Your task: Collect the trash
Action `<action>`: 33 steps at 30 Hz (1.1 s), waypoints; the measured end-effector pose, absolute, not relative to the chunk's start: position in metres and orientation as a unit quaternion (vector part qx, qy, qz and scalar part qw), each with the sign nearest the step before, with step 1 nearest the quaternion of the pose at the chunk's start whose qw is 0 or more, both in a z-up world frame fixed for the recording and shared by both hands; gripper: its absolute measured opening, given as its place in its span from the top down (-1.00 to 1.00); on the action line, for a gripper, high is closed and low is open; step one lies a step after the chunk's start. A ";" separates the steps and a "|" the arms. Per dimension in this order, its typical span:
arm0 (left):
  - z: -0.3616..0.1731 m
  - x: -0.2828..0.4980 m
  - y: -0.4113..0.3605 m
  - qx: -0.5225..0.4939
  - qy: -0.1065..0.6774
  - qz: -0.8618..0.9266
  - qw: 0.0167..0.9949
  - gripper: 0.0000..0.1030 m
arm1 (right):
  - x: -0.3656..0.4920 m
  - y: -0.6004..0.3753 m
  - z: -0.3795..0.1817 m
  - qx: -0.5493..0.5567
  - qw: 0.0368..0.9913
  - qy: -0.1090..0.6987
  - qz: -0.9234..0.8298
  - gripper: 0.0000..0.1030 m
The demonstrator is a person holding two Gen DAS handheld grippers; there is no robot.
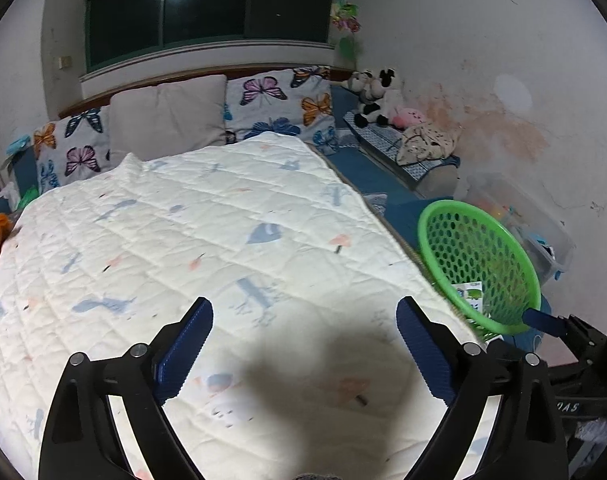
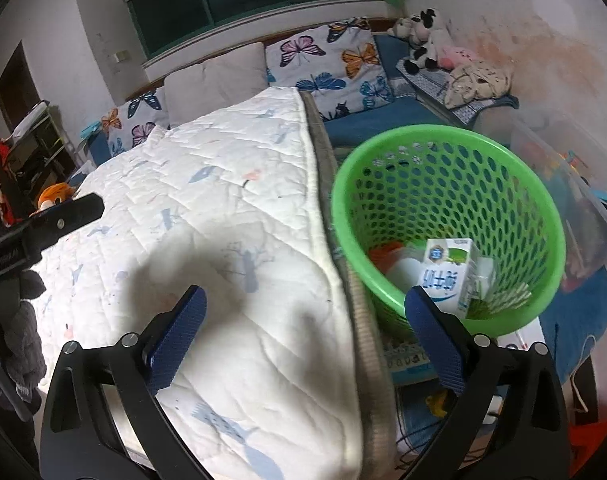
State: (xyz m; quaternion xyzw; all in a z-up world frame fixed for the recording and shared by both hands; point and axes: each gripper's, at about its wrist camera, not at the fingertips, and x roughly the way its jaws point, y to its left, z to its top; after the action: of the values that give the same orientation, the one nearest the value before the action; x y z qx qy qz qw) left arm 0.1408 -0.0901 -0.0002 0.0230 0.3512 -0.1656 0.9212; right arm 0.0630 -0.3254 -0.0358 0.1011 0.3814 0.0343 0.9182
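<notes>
A: Left gripper (image 1: 303,320)? 
B: Jaws spread wide, nothing between them. Blue ribbed pads (image 1: 191,344) hung above the white quilt (image 1: 183,240), not touching it. The gripper's shadow fell on the quilt right under the jaws.

A: Right gripper (image 2: 303,312)?
B: Also spread wide and empty. Its left finger sat over the quilt (image 2: 223,240); its right finger overlapped the near rim of the green basket (image 2: 343,216).

A: Where was the trash?
B: In the basket. A white milk carton (image 2: 447,272) with blue print lay at the bottom, just past the right gripper's right fingertip, tilted. Something orange (image 2: 383,254) and white beside it, cannot tell what. From the left wrist view the basket (image 1: 431,216) stood well to the right of the jaws, off the bed edge, with the carton (image 1: 467,293) partly showing through the holes.

A: Farther out?
B: Ahead of both grippers, butterfly pillows (image 1: 263,100) and plain pillows (image 1: 167,124) at the headboard. Plush toys (image 1: 373,98) ahead-right by the wall. A clear storage bin (image 2: 583,200) right of the basket. The left gripper's black body (image 2: 43,228) showed at the right camera's left edge.
</notes>
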 end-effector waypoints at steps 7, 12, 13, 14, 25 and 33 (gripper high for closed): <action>0.000 0.130 -0.061 0.017 0.345 -0.138 0.928 -0.79 | 0.066 -0.302 -0.031 0.080 0.921 0.379 0.048 -0.91; 0.001 0.122 -0.045 0.017 0.339 -0.116 0.934 -0.80 | 0.068 -0.289 -0.028 0.060 0.924 0.375 0.052 -0.91; 0.001 0.120 -0.042 0.015 0.338 -0.113 0.934 -0.80 | 0.068 -0.287 -0.027 0.059 0.924 0.373 0.054 -0.91; 0.001 0.119 -0.039 0.013 0.337 -0.111 0.935 -0.80 | 0.067 -0.286 -0.027 0.059 0.924 0.373 0.056 -0.91; -0.002 0.106 -0.017 0.003 0.334 -0.086 0.939 -0.82 | 0.066 -0.268 -0.023 0.043 0.928 0.364 0.065 -0.91; -0.005 0.099 -0.007 0.001 0.333 -0.073 0.940 -0.82 | 0.065 -0.261 -0.020 0.030 0.932 0.357 0.060 -0.91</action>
State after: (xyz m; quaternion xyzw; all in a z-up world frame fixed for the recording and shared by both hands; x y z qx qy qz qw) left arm 0.0989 -0.0072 -0.0051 0.0008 0.3335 -0.0728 0.9399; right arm 0.0652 -0.2606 -0.0204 0.0299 0.3574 0.0604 0.9315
